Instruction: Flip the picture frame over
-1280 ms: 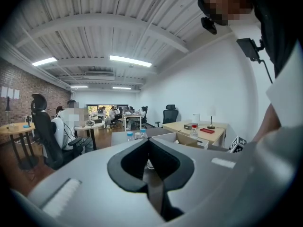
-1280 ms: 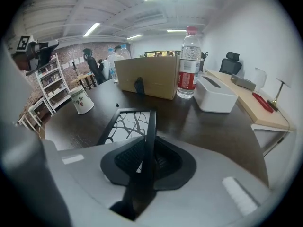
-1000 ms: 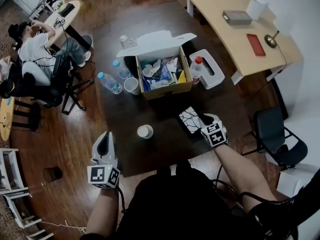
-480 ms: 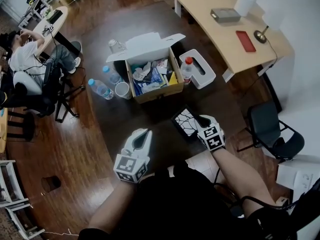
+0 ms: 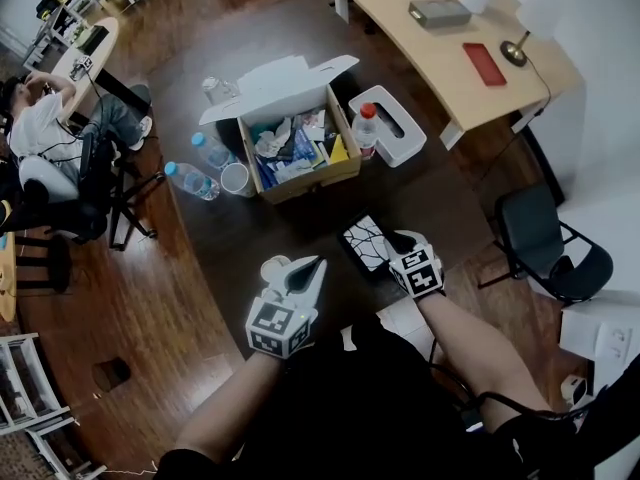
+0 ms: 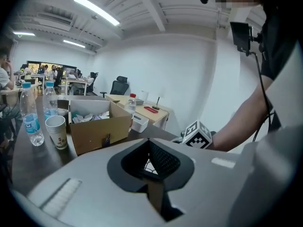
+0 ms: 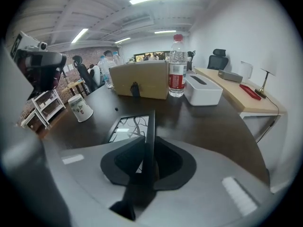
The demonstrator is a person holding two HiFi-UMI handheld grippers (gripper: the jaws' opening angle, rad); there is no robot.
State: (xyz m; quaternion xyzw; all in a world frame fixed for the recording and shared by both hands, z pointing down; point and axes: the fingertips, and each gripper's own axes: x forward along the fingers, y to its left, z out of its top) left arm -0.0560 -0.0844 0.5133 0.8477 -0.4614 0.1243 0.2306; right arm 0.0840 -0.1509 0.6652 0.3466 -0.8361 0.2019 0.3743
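Near the front edge of the dark table, the picture frame lies with its patterned face up. The right gripper clamps the frame's right-hand edge between half-closed jaws. The left gripper hangs just left of the frame, jaws pressed together and empty.

Long ceiling tubes give bright, even light in every view, so shadows stay soft and hardly show on the dark tabletop. The wooden floor has a mild sheen. The glass of the picture frame carries a pale patch of glare. Both gripper views bend straight lines towards the edges and darken to black at the corners. The head view is sharp.
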